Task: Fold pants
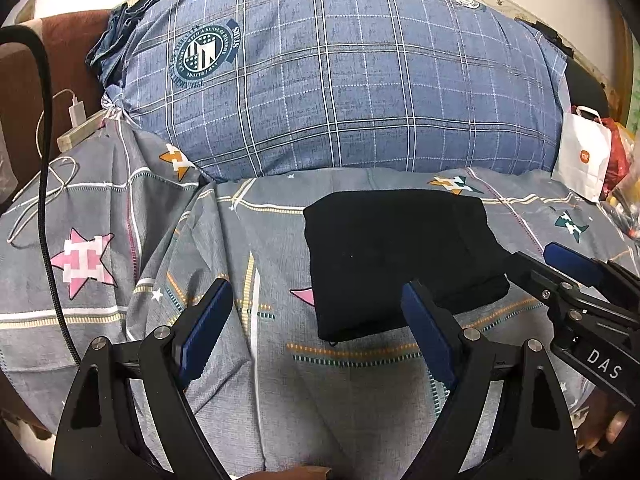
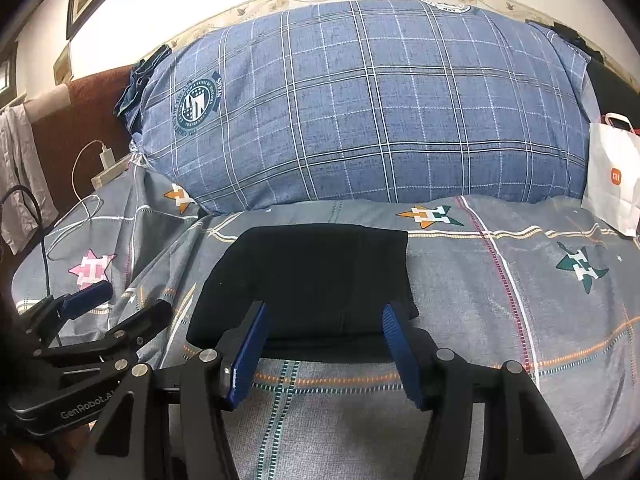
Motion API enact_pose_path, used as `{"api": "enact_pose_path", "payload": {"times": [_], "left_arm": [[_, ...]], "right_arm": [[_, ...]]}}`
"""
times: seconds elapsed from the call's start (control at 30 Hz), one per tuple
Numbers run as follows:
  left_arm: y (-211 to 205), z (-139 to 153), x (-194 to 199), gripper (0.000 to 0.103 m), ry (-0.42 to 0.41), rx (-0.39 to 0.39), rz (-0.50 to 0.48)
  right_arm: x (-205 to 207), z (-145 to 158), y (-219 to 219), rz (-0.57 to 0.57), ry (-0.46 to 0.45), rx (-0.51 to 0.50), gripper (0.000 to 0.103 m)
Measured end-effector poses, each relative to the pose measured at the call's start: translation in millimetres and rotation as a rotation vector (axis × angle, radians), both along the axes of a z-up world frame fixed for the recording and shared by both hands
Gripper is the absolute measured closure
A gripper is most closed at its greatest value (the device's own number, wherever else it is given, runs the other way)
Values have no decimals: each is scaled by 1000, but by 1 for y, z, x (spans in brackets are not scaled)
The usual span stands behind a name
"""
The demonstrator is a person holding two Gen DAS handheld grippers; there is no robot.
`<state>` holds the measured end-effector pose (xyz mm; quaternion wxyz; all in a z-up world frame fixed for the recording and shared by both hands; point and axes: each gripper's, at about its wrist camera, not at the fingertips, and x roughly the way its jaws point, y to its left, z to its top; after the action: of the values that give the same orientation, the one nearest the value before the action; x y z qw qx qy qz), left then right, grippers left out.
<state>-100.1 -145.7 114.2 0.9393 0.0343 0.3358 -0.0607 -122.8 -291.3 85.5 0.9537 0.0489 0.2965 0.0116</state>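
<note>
black pants (image 2: 308, 280) folded into a compact rectangle, flat on the grey patterned bed sheet (image 2: 500, 320) just in front of the big blue plaid pillow (image 2: 360, 112). left tool (image 1: 316, 328) wide open beside the pants' near left corner, gripping nothing. right tool (image 2: 324, 348) half open, empty, blue pads (image 2: 248, 352) over the pants' near edge.

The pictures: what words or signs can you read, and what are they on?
"DAS": right gripper body.
"GenRobot.AI": left gripper body.
"mi" logo: white paper bag.
Round crest on blue plaid pillow: lettering too small to read.
</note>
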Motion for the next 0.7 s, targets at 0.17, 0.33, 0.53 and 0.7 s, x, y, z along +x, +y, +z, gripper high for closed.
{"api": "enact_pose_path", "payload": {"times": [0.17, 0.33, 0.53, 0.7], "left_arm": [[-1, -3, 2, 17, 8, 2, -2], [-1, -5, 2, 17, 12, 3, 0], [-1, -8, 4, 17, 18, 3, 0], [-1, -9, 5, 17, 23, -2, 3]], "right_arm": [[1, 0, 1, 3, 1, -3, 45], [1, -1, 2, 6, 5, -5, 45], [1, -1, 4, 4, 7, -4, 45], [0, -2, 5, 1, 9, -3, 45]]}}
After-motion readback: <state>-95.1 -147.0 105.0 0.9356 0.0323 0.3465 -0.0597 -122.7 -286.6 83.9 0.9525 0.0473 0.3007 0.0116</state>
